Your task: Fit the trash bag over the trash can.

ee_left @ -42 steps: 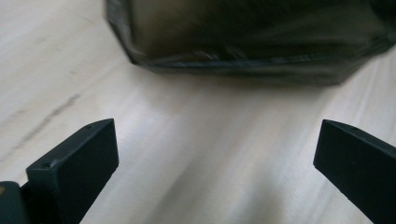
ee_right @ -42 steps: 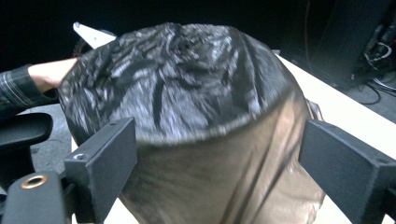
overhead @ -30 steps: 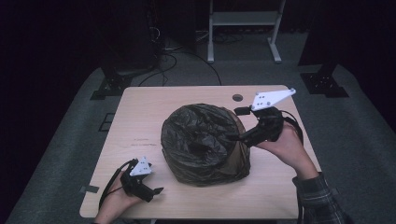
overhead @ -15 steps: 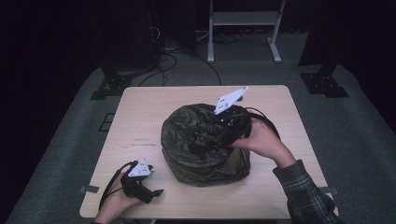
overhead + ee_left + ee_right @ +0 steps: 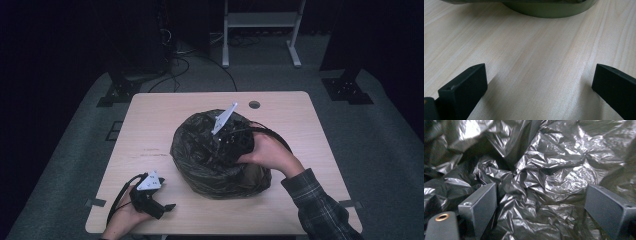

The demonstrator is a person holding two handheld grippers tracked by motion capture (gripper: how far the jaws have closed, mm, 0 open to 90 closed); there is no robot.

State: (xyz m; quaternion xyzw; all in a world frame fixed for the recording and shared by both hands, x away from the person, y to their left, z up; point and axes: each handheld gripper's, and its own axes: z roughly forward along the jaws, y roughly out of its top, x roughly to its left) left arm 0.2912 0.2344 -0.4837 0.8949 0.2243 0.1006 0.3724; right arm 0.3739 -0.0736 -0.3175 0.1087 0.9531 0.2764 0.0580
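A pale wood tabletop point(image 5: 160, 125) is sitting in a dark room, carrying an olive bin point(image 5: 252, 178) near its middle, lined with a crinkled, glossy black bag point(image 5: 200, 145). I am dipping my right hand-held gripper point(image 5: 227, 145) into the bag, jaws spread wide over the creased plastic. My left hand-held gripper point(image 5: 167, 206) is resting open on the tabletop near the bin's base.

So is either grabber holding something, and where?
No. The right gripper is open down among the black bag's crinkles; the left gripper is open above the table.
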